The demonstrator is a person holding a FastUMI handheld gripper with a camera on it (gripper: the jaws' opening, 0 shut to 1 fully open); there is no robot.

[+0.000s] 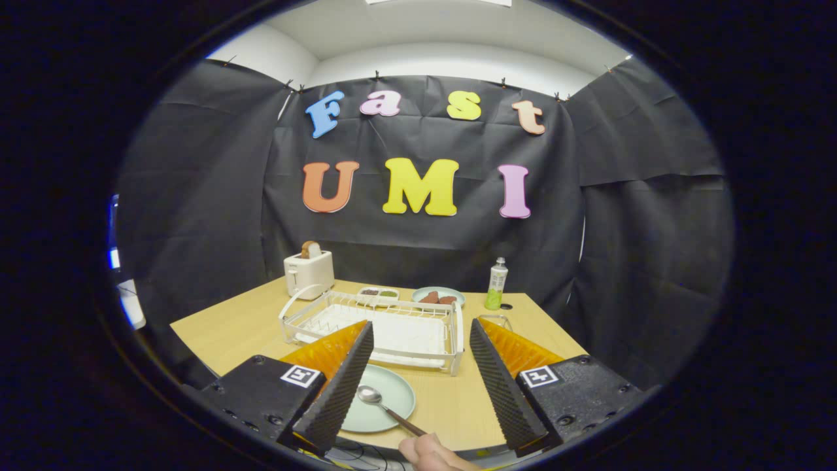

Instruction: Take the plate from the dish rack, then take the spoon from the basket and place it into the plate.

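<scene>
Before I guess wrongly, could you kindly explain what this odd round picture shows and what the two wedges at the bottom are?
The camera rides on a hand-held gripper and looks forward along its two fingers; those are the wedges. They stand apart, open, holding nothing. A fisheye lens makes the picture round. Between the fingers, on the wooden table, lies a plate with a spoon in it; the spoon's handle reaches toward a person's hand at the table's near edge. Just beyond the fingers stands a white dish rack. Behind it are a toaster with bread, two small dishes of food and a bottle.
</scene>
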